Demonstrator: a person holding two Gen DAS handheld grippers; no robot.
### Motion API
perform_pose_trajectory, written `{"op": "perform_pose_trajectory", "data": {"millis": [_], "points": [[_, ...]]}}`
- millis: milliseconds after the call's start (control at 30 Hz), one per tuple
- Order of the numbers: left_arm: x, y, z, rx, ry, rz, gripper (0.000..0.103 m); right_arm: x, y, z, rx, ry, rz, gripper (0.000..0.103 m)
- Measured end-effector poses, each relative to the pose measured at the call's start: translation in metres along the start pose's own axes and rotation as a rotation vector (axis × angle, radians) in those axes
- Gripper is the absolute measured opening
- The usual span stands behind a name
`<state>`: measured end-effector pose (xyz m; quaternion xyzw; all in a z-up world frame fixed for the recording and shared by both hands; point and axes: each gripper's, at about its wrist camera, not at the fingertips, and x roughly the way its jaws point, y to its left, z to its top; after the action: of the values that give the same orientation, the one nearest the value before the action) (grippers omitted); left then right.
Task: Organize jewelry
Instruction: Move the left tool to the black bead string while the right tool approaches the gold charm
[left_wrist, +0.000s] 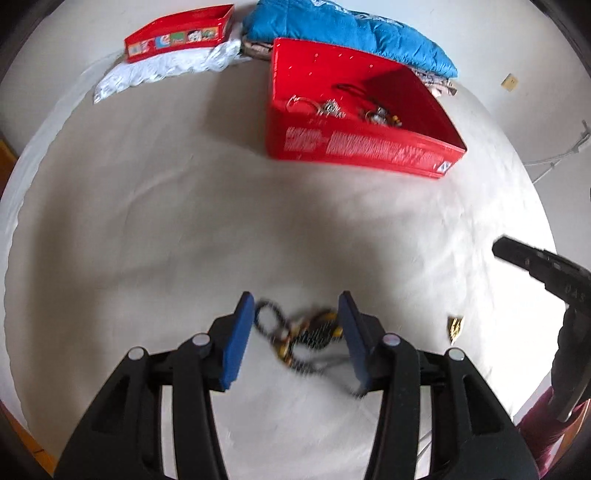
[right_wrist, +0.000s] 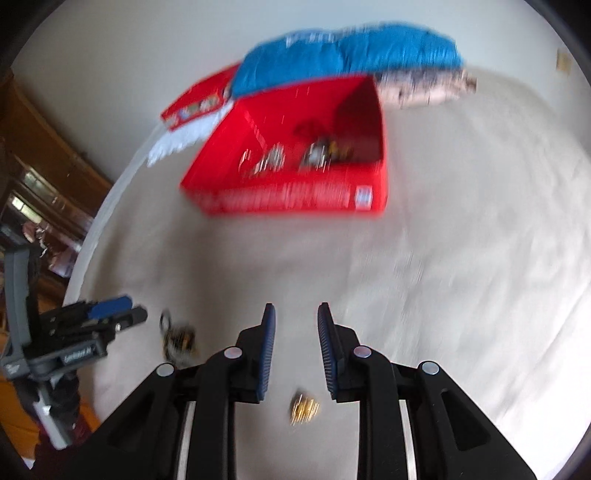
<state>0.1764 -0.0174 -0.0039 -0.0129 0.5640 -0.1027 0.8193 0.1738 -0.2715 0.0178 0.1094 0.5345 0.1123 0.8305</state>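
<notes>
**Operator A:** Status of the left tongs (left_wrist: 297, 317), please.

**Operator B:** I have them pointing steeply down over the white bed sheet (left_wrist: 184, 229). The jaws stand apart with the blue pads (left_wrist: 236, 343) on either side of a tangled beaded necklace (left_wrist: 299, 332). The necklace lies on the sheet between the pads; the frame is blurred there, and I see no pad pressing on it. I log the jaws as spread and holding nothing.

**Operator A:** And the right tongs (right_wrist: 295, 347)?

**Operator B:** I read a narrower gap there, but a clear one. Nothing sits between the pads. A small gold piece (right_wrist: 303, 408) lies on the sheet just below the tips, apart from both fingers. From the left wrist view I see the same gold piece to the right of the necklace, near the black body of the right tongs.

**Operator A:** Location of the container?

**Operator B:** The red box (left_wrist: 354, 147) stands open on the sheet, well beyond both tongs. Inside it, near the front wall, I count several pieces of jewelry (left_wrist: 332, 109): rings, a metallic cluster and a dark looped cord. Behind it lies a folded blue quilt (left_wrist: 347, 33). A second, shallower red lid (left_wrist: 181, 31) rests on a white cloth (left_wrist: 162, 72) to the left.
</notes>
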Motion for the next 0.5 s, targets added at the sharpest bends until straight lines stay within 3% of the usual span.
{"op": "perform_pose_trajectory", "data": {"millis": [267, 500], "points": [[0.013, 0.011, -0.022, -0.078, 0.045, -0.024, 0.058, 0.001, 0.003, -0.038, 0.006, 0.067, 0.009, 0.024], [0.029, -0.004, -0.023, -0.068, 0.064, -0.009, 0.058, 0.0, -0.002, -0.054, 0.021, 0.08, 0.009, 0.024]]}}
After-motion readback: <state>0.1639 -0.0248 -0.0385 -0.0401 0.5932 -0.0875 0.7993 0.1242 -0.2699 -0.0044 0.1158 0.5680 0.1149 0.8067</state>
